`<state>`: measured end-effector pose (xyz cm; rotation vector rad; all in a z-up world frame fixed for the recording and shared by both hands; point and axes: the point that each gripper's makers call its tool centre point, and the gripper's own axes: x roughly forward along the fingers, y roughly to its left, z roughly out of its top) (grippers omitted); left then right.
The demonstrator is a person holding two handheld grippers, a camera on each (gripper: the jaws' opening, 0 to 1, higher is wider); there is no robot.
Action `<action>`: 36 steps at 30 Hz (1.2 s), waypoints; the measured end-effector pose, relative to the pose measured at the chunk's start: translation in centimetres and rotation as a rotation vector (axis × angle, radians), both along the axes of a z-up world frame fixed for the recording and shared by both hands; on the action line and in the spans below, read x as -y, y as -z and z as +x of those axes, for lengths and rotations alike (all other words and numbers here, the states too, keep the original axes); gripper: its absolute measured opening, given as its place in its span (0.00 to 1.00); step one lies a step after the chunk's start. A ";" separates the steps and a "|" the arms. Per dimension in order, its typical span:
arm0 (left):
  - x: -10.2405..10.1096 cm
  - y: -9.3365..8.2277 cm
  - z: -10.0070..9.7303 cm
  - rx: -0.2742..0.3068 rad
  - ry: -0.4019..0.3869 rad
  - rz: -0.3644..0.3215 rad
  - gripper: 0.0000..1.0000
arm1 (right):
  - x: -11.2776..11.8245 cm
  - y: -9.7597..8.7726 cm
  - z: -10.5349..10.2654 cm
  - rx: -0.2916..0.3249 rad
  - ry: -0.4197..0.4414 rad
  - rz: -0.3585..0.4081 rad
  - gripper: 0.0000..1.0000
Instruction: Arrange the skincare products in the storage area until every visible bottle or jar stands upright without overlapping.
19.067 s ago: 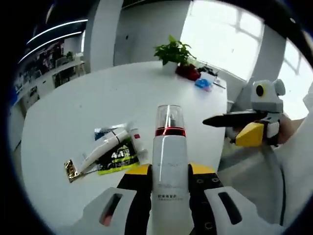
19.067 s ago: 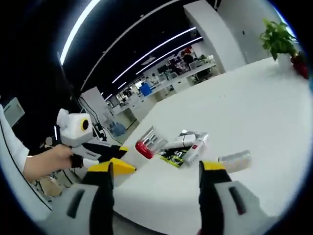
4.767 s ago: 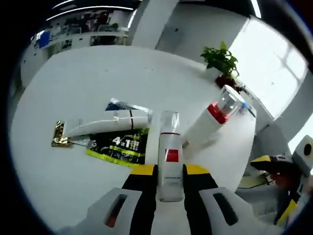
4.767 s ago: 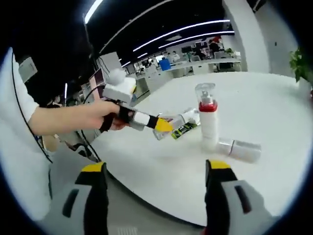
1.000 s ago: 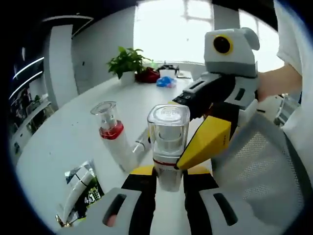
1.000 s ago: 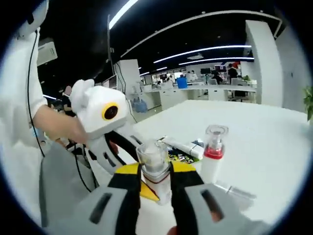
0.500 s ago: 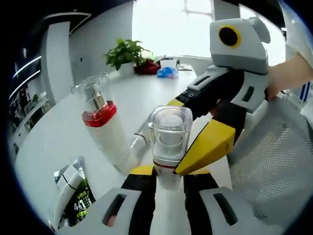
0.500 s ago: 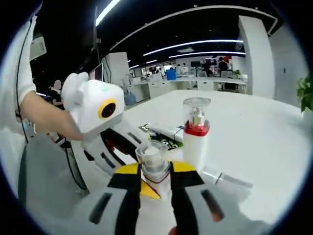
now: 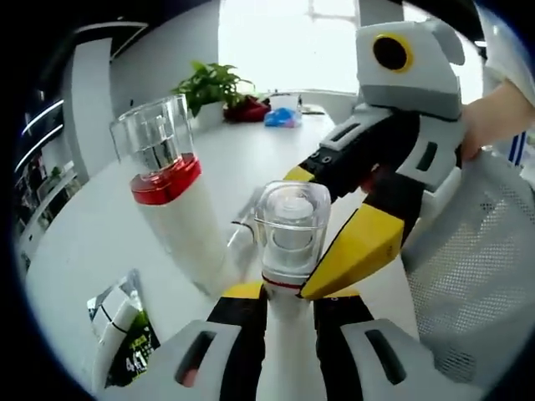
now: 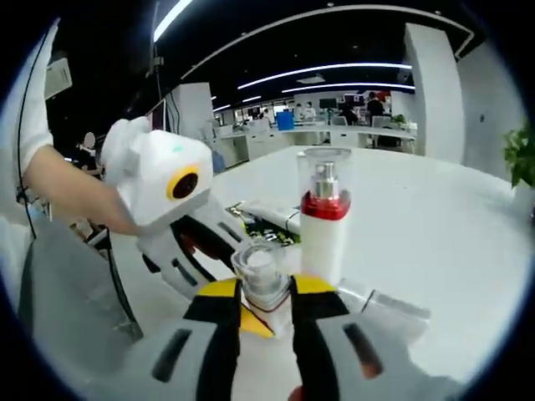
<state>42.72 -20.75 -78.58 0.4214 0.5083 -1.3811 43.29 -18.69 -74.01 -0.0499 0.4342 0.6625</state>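
both my grippers are clamped on the same small bottle [image 9: 288, 251]: left gripper [image 9: 288, 305] jaws pinch its body low down, right gripper [image 10: 266, 305] jaws pinch it too, clear cap [image 10: 261, 266] poking up between them. in the left gripper view the right gripper's yellow tip touches the bottle from the right. the bottle looks about upright, base hidden by jaws so i can't tell if it's on the table [image 10: 435, 225]. just beyond stands the pump bottle [image 10: 322, 221], red collar, upright. another item [image 10: 393, 305] lies flat beside it, and a tube [image 9: 113, 322] and sachet [image 9: 142, 347] lie off to the side. i judge i'm setting the small bottle upright near the pump bottle; next i need to seat it, let go with both, then deal with the flat ones
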 end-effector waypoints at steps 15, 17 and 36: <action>0.3 0.6 0.2 -0.006 0.026 0.035 0.20 | 0.2 0.7 0.4 -0.006 0.024 -0.068 0.23; 0.2 0.7 0.2 -0.007 0.023 0.039 0.20 | 0.2 0.8 0.4 -0.010 0.028 -0.074 0.23; -4.8 0.7 1.4 -0.034 -0.131 0.048 0.24 | 0.3 1.8 1.2 -0.039 0.046 -0.071 0.23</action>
